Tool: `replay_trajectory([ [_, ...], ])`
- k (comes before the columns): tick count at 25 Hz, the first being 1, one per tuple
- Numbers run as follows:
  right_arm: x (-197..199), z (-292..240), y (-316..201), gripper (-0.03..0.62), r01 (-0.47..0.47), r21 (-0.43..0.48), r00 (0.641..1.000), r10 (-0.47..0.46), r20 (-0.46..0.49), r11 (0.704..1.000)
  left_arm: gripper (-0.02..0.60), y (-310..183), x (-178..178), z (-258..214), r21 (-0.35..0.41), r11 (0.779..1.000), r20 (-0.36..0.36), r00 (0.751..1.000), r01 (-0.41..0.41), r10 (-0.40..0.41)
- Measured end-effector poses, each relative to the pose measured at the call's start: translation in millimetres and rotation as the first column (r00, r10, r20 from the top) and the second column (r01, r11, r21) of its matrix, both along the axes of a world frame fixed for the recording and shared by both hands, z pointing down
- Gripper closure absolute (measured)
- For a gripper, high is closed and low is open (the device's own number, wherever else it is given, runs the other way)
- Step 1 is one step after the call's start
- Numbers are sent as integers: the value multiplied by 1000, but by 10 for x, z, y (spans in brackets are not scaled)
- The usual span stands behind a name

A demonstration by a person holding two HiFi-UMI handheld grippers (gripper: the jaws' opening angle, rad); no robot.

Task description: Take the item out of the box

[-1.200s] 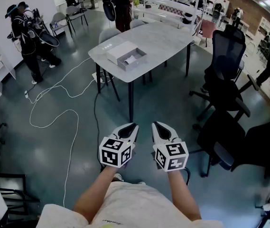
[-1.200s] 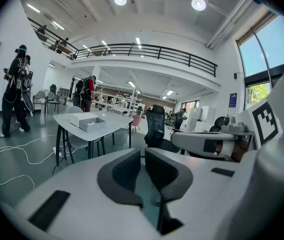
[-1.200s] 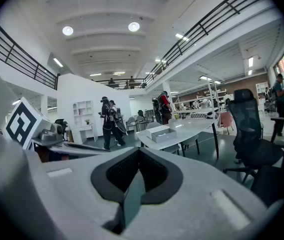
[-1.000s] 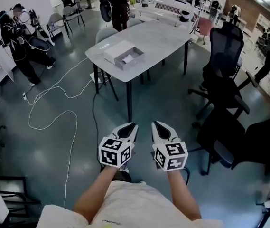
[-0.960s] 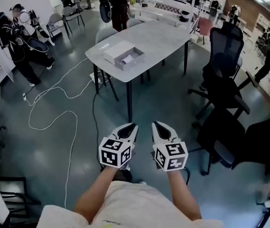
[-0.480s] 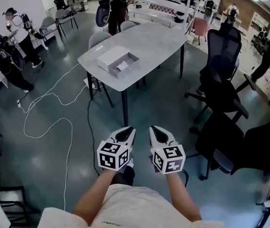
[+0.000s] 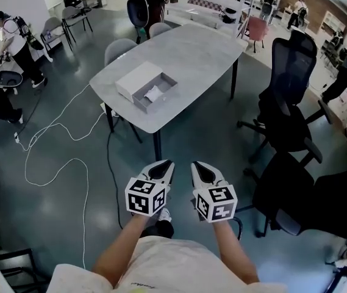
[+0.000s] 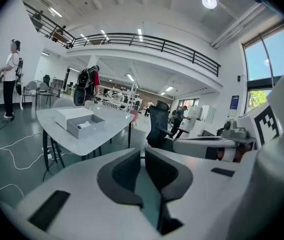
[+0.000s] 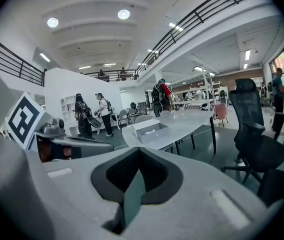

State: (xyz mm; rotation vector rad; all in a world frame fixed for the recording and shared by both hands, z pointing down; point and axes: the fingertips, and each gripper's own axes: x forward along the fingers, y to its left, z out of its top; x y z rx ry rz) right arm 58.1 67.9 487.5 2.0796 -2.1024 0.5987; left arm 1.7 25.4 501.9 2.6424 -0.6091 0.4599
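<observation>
While I hold both claws low in front of me over the grey floor (image 7: 69, 224), neither has anything in it. My left claw (image 7: 166, 163) is clenched, its dark pads (image 8: 127, 171) pressed together at the tips with nothing between them. My right claw (image 7: 197, 165) is clenched too and bare, just beside the left but not touching it.

The grey table (image 7: 197, 54) stands farther off, well apart from both claws. The open box (image 7: 163, 97) sits near the table's near left edge. The item (image 7: 153, 94), something small and white, lies inside the box; I cannot make out what it is. A white lid (image 7: 138, 81) rests against the box on its far left side.

Two black office chairs (image 7: 289, 96) stand to the right of the table. A white cable (image 7: 57, 145) snakes over the floor on the left. People (image 7: 14, 38) stand at the far left and beyond the table's far end.
</observation>
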Motion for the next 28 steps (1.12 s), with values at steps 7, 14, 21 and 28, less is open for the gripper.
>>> replay_trajectory([
  [7, 169, 0, -778, 589, -4, -17, 1000, 4, 4, 1000, 549, -785, 170, -46, -5, 1000, -5, 1000, 0, 0],
  [14, 234, -53, -1388, 589, -3, -21, 1000, 3, -5, 1000, 549, -1392, 216, -91, -5, 1000, -13, 1000, 6, -6],
  [21, 210, -49, -1759, 589, 29, -19, 999, -30, -18, 999, 549, -1780, 140, -44, -7, 999, -14, 999, 31, -31],
  [28, 271, -24, -2069, 589, 60, -9, 998, -61, -12, 998, 549, -2116, 152, 40, 10, 998, 17, 998, 56, -56],
])
